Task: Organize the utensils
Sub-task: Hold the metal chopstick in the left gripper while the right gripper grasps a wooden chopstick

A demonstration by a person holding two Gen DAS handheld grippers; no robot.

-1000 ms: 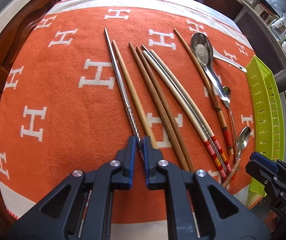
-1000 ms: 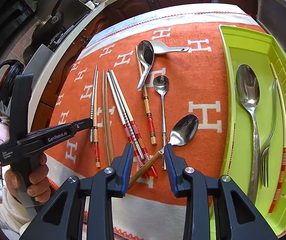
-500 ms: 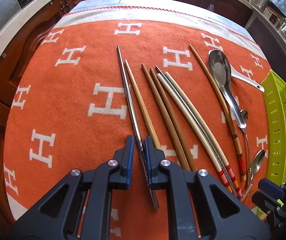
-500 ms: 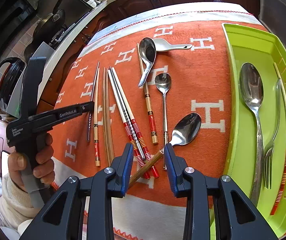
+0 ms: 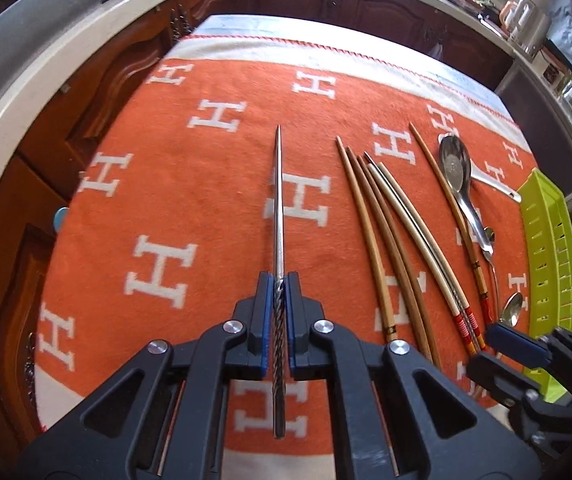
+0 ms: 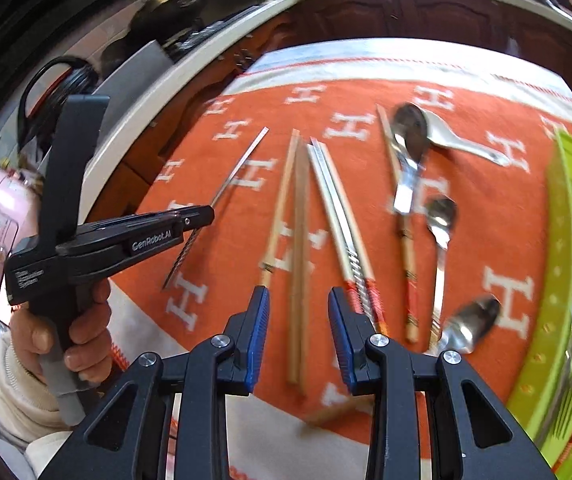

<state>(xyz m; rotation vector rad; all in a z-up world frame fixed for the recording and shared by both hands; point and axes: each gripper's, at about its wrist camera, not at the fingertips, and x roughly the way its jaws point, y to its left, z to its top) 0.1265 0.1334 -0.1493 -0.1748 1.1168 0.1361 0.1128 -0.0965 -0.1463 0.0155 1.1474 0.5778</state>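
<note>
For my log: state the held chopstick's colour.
Silver metal chopstick, twisted grip end; clearest in left wrist view.

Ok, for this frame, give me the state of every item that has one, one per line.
Left hand-held gripper: shut on the metal chopstick.
Metal chopstick: lifted off the cloth, pointing forward.
Right hand-held gripper: open, empty, above the wooden chopsticks.
Wooden chopsticks: lying side by side on the cloth.
Green tray: holding a spoon and a fork.

A steel chopstick with a twisted grip points tip-forward, lifted above chopsticks and spoons.
</note>
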